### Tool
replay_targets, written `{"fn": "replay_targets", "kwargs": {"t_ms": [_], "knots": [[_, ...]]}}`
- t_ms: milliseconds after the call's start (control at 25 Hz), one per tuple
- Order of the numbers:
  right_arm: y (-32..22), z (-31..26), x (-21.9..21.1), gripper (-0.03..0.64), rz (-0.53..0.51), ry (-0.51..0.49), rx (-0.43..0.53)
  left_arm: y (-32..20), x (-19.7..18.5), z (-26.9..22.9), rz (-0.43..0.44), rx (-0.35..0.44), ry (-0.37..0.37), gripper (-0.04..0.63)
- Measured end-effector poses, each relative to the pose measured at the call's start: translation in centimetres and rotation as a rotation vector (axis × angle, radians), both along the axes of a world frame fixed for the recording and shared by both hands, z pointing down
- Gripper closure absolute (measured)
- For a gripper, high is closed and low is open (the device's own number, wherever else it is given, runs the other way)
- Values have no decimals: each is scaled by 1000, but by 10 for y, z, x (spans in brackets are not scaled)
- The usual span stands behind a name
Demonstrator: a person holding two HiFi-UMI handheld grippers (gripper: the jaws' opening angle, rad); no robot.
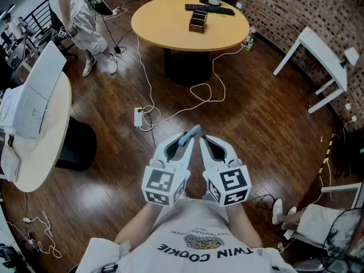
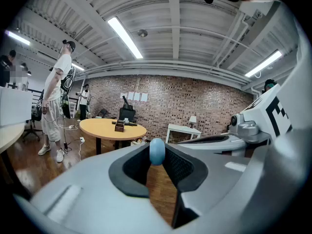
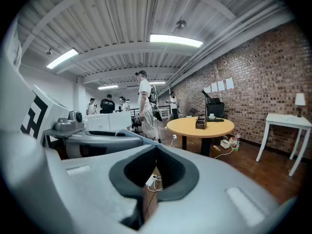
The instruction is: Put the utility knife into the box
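Note:
A light blue utility knife (image 1: 191,133) is clamped in my left gripper (image 1: 183,141), and its rounded end pokes out past the tips. In the left gripper view the knife's blue end (image 2: 157,151) sits pinched between the dark pads. Beside it, my right gripper (image 1: 203,141) is shut with nothing in it, and its jaws meet at the tip in the right gripper view (image 3: 156,148). Both grippers are held close to my chest, over the wooden floor. The brown box (image 1: 198,20) stands far ahead on the round yellow table (image 1: 165,24); the box (image 2: 119,126) is also small in the left gripper view.
A white cable and power strip (image 1: 139,117) lie on the floor between me and the table. A white round table with a printer (image 1: 34,98) is at left, a tilted white desk (image 1: 318,53) at right. A person (image 1: 79,16) stands at the back left. A black keyboard (image 1: 209,8) lies on the yellow table.

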State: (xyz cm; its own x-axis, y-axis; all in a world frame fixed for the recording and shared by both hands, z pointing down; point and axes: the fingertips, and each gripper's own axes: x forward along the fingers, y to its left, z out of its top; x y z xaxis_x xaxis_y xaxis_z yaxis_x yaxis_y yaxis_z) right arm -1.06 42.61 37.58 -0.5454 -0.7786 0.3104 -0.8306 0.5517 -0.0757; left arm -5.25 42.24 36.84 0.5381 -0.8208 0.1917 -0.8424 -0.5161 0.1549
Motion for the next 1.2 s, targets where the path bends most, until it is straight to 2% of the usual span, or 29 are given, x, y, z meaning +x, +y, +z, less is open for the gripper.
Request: {"fn": "replay_targets", "kwargs": {"t_ms": [280, 640, 840, 1200], "knots": [[4, 3, -14, 614, 10, 2, -3, 0, -14, 4, 12, -6, 11, 518], [-27, 13, -4, 614, 30, -19, -13, -27, -5, 13, 19, -21, -7, 518], [-63, 21, 11, 615, 37, -29, -18, -62, 6, 20, 12, -27, -13, 518], [-158, 25, 45, 615, -18, -38, -30, -156, 44, 27, -19, -39, -31, 518]]}}
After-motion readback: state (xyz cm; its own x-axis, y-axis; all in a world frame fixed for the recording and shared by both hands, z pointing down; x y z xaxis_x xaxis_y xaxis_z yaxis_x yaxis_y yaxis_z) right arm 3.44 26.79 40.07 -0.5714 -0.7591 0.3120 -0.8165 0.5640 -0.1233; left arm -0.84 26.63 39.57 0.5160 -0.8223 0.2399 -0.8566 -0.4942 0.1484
